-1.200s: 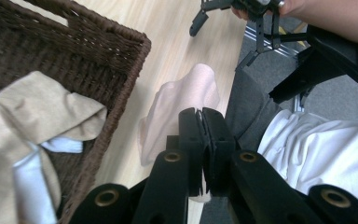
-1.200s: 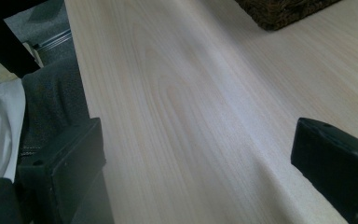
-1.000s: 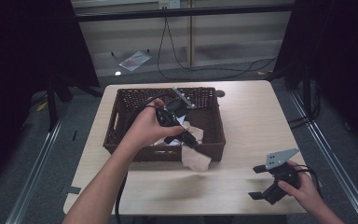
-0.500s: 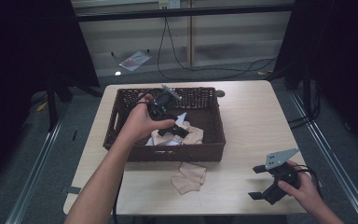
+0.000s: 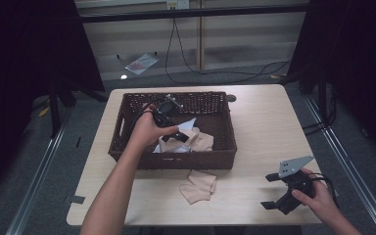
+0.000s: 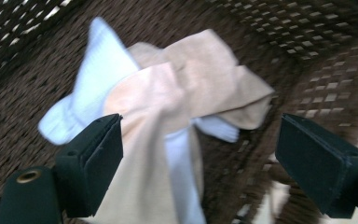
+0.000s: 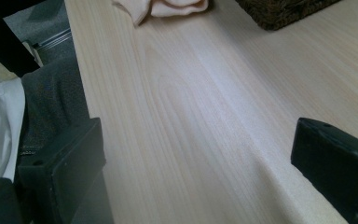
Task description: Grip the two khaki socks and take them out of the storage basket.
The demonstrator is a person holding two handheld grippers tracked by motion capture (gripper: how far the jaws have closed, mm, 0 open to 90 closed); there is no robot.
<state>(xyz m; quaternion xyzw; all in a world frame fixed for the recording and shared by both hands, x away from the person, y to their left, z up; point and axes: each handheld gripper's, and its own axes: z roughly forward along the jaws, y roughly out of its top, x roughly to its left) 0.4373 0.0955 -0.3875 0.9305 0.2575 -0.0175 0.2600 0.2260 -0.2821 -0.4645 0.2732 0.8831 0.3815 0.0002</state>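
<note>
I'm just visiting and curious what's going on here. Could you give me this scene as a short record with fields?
place: wooden table with a dark wicker basket
in the basket: beige socks tangled with a white sock
on the table: one beige sock in front of the basket
left gripper: inside the basket, jaws have just been opening, wide over the socks, pressing on none
right gripper: open, low over the table's near right corner, nothing between its jaws

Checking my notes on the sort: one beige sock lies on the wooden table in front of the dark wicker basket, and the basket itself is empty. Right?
Not quite. The beige sock does lie on the wooden table before the dark wicker basket, but the basket is not empty: the left gripper view shows beige socks and pale blue socks inside.
</note>
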